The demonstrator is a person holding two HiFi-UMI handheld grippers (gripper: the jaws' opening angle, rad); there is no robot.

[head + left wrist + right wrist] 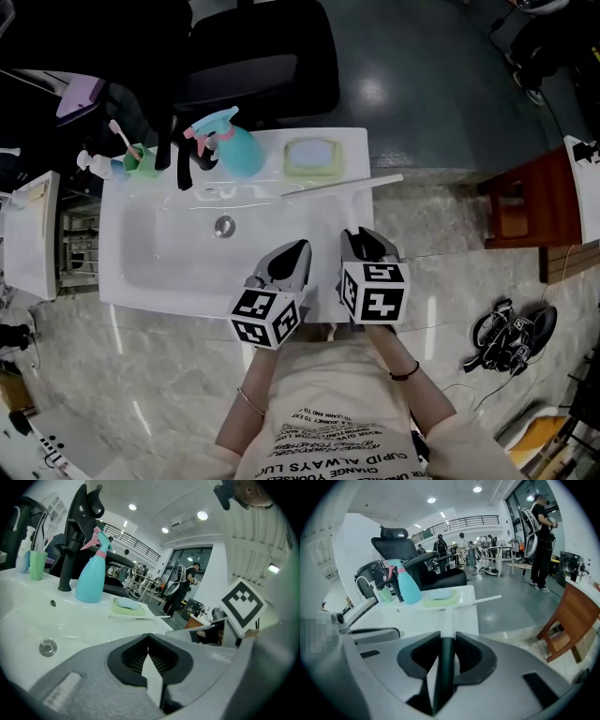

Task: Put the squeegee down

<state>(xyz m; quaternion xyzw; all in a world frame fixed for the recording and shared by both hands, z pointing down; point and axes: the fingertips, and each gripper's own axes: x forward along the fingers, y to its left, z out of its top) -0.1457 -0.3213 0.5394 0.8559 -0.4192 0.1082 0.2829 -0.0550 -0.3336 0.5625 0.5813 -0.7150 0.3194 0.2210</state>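
White squeegee (339, 185) handle seemingly vanishes inside right hand-held gripper (362, 234).

Head view looks down — gripper views skim the same sink (169, 246).

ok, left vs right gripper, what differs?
The right gripper is clamped on the squeegee by its handle, while the left gripper is shut on nothing. The right is at the sink's right edge and the left is over its front. Both point toward the sink's back.
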